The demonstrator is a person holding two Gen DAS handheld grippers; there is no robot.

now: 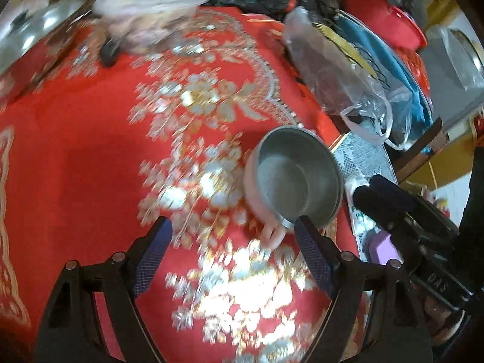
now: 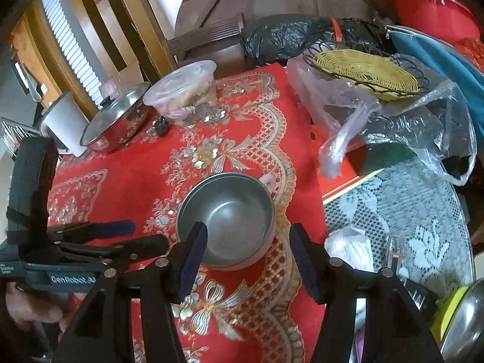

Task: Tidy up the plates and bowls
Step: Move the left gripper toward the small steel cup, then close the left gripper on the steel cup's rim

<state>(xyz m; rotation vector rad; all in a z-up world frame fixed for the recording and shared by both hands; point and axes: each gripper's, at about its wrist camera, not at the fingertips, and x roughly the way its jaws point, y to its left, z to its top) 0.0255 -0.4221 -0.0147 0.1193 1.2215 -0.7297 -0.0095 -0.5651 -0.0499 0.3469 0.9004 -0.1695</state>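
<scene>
Closing now, the right gripper (image 2: 248, 260) could tip the bowl (image 2: 227, 220) — its left finger sits over the near rim, the right one outside, jaws spread, nothing held. The left gripper (image 1: 233, 251), also spread and empty, has the bowl just ahead, right of centre. A red cloth (image 2: 136, 163) covers the surface — pot (image 2: 116, 121), tub (image 2: 184, 90) and bags (image 2: 378, 121) crowd beyond.

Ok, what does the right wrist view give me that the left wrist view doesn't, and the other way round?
Only the right wrist view shows the white cylindrical container, the wooden chair back and the left gripper, open. Only the left wrist view shows the purple block at the table edge. Both show the pink-sided metal bowl on the red embroidered tablecloth, the lidded steel pot, the clear plastic food tub and the yellow woven basket.
</scene>
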